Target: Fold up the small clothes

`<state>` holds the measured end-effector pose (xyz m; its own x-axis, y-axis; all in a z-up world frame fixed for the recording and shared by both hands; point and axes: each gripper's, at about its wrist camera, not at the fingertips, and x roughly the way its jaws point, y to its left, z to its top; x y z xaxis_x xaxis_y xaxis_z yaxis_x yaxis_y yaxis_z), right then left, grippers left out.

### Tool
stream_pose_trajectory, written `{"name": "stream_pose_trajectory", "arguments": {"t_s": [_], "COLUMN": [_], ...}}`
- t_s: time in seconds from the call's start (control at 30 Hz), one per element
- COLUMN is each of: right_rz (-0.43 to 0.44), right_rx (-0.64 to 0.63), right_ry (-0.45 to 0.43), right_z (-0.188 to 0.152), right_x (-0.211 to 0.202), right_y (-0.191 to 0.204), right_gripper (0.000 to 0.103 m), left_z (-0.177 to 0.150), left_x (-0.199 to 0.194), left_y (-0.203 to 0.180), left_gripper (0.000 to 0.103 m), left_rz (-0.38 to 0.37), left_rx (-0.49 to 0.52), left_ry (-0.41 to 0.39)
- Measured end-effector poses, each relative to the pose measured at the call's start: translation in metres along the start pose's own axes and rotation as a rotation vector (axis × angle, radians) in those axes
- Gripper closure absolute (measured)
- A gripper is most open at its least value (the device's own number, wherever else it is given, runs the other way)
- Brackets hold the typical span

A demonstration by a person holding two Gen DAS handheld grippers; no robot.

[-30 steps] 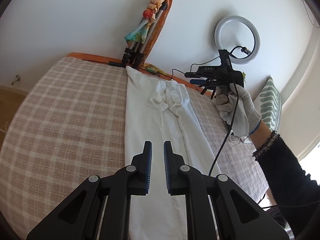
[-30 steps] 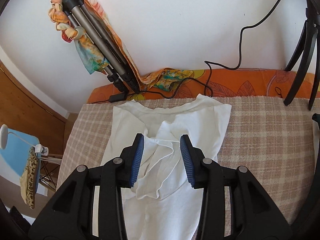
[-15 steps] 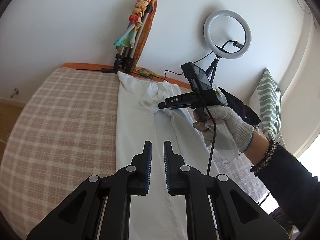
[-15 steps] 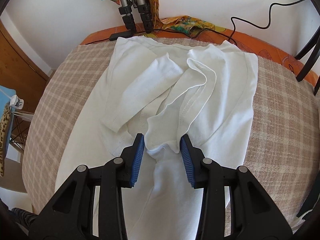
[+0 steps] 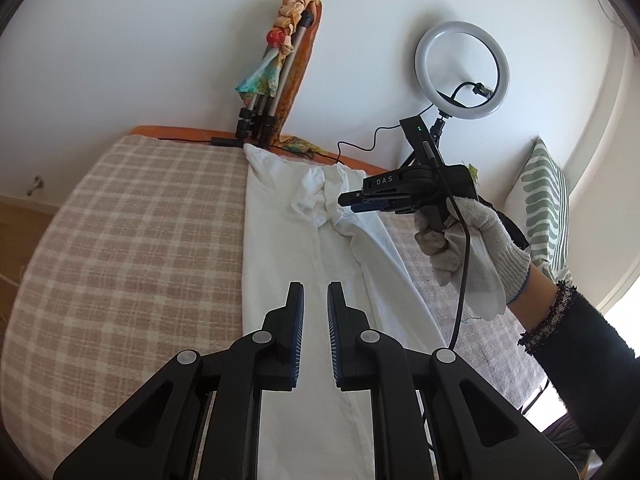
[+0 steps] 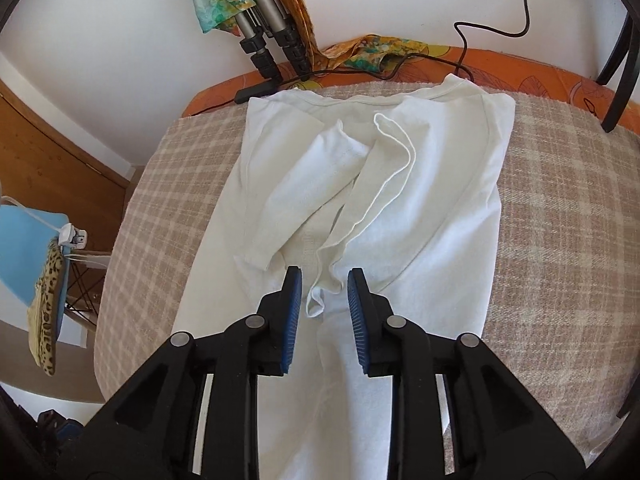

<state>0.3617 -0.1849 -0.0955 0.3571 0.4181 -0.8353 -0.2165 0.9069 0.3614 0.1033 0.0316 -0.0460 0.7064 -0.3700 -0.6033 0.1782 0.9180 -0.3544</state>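
Between the right claw point(image 6: 320, 300) pads, a bunched sleeve hem point(image 6: 320, 296) of the white shirt point(image 6: 420, 220) is sitting; jaws are closing on it, pads not visibly pressing the cloth yet. Shirt is lying flat on the checked bed point(image 6: 560, 220), long axis running from the collar point(image 6: 384, 98) by the tripod point(image 6: 260, 40) straight back toward both claws, sides already folded in to a narrow strip. Hem is lying dead ahead of the right claw, on the shirt's midline, well short of the collar. That sets the coming move, I'd judge: pinch, then pull the sleeve flat sideways or down the strip.

Left claw point(image 5: 314, 304) is hovering over the hem end of the shirt point(image 5: 288, 248), far from the collar, nearly shut, nothing between the pads. Right hand point(image 5: 472, 240) is much nearer the sleeve.

Right wrist view is showing the hem inside the jaws plus both sleeves overlapping. Left wrist view is hiding that contact but showing the claw point(image 5: 352, 202) tips down at the bunch, and the full strip length.
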Motion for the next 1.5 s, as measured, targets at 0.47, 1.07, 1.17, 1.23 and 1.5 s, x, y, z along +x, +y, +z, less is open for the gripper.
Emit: {"name": "stream_pose_trajectory", "arguments": {"t_s": [0.47,1.07,1.17,1.23,1.5], "right_rz": [0.079,-0.149,-0.178,-0.167,-0.126], "right_rx": [-0.205,-0.504,-0.538,-0.555,-0.636], "right_ry": [-0.006,0.086,0.073,0.074,0.028], "right_z": [-0.206,-0.301,-0.302,-0.303,-0.315], "right_x": [-0.113,-0.064,-0.062,-0.065,-0.097], "right_y": [0.059,0.114,0.116,0.117,0.123], "right_gripper": [0.075,0.065,0.087,0.096,0.099], "left_z": [-0.029,-0.068,-0.068,-0.067,-0.067], "left_x": [-0.008,0.012,0.013,0.013,0.010], "left_y": [0.015,0.031,0.033,0.035,0.041], "left_gripper": [0.093,0.087,0.087,0.087,0.087], "left_rz": [-0.002,0.034,0.037,0.038,0.053], "left_rx": [0.003,-0.008,-0.012,-0.017,-0.033], "left_ry": [0.085,0.250,0.248,0.246,0.235]}}
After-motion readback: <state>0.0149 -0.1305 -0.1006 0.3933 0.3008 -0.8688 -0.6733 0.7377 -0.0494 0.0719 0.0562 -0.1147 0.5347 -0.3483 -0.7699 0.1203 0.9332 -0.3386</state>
